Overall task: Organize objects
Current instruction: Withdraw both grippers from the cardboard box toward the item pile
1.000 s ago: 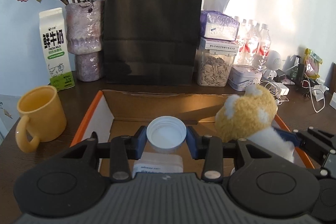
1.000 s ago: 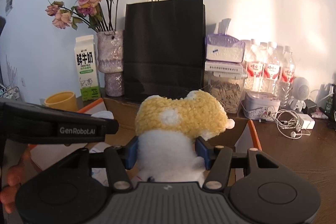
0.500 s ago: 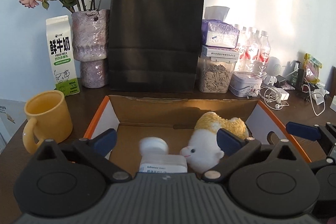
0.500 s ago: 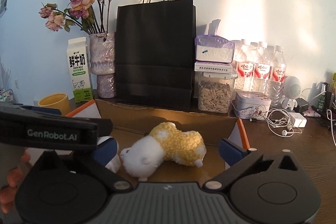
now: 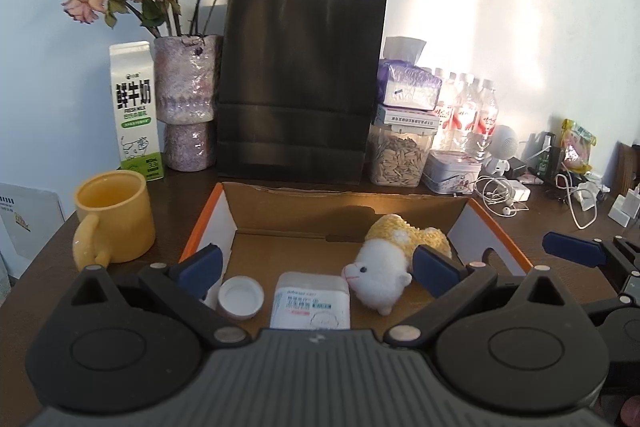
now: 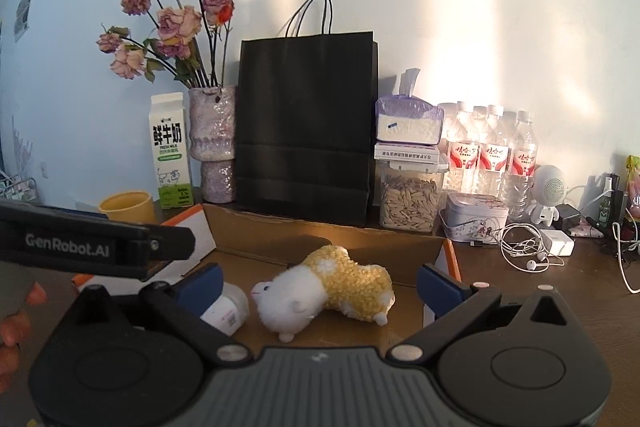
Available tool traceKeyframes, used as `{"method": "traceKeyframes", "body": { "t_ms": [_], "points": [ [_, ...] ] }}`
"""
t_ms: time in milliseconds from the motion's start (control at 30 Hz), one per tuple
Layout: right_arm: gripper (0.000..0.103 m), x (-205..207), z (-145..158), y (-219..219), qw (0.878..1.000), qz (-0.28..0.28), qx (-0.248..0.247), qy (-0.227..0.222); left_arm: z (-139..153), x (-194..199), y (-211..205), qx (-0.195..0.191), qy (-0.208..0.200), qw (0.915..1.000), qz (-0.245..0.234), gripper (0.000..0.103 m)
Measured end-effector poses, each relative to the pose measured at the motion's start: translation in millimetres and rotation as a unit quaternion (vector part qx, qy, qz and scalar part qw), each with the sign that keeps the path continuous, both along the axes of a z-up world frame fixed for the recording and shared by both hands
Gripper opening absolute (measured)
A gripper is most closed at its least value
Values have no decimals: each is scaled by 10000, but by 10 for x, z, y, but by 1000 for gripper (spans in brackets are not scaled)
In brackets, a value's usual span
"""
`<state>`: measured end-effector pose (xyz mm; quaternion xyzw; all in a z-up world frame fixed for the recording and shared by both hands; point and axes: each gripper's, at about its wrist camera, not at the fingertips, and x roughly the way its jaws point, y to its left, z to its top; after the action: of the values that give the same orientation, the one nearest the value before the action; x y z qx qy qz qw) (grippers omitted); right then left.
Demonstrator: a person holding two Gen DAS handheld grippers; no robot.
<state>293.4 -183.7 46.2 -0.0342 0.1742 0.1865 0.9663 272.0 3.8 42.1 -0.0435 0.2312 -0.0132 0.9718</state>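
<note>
An open cardboard box (image 5: 344, 201) (image 6: 280, 227) with orange edges sits on the dark table. Inside lie a white and yellow plush toy (image 5: 394, 263) (image 6: 332, 287), a white bottle (image 5: 240, 297) (image 6: 226, 309) on its side, and a white packet (image 5: 310, 301). My left gripper (image 5: 318, 269) hangs open above the box's near side, nothing between its blue pads. My right gripper (image 6: 320, 283) is open too, spread wide, with the plush lying loose beyond it. The right gripper's fingertip (image 5: 572, 253) shows at the right in the left wrist view.
A yellow mug (image 5: 116, 217) stands left of the box. Behind it are a milk carton (image 5: 136, 111), a vase of dried roses (image 5: 186, 99), a black paper bag (image 5: 300, 87), a seed jar (image 5: 400, 155), a tin (image 5: 452, 171), water bottles (image 6: 492, 151) and tangled cables (image 5: 504, 193).
Both grippers went from shut to wide open and pulled back. The bottle dropped from the left one and the plush from the right one; both now lie in the box.
</note>
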Motion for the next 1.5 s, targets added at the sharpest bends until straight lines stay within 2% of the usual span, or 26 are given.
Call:
{"method": "traceKeyframes", "body": {
  "t_ms": [433,867,1233,1500],
  "points": [
    [103,-809,17,-226,9997,159,-9,-172,24,-796,64,178,-188,9996,-141,103],
    [103,-1424,-310,-437,9988,269,-128,379,-232,-1428,171,198,-33,9998,-90,103],
    [103,-1643,-522,-570,9959,387,-286,772,-352,-1675,172,108,171,9997,-117,103],
    [91,-1577,-681,-548,9930,451,-206,1073,-320,-1763,167,137,182,9995,-210,103]
  ]
}}
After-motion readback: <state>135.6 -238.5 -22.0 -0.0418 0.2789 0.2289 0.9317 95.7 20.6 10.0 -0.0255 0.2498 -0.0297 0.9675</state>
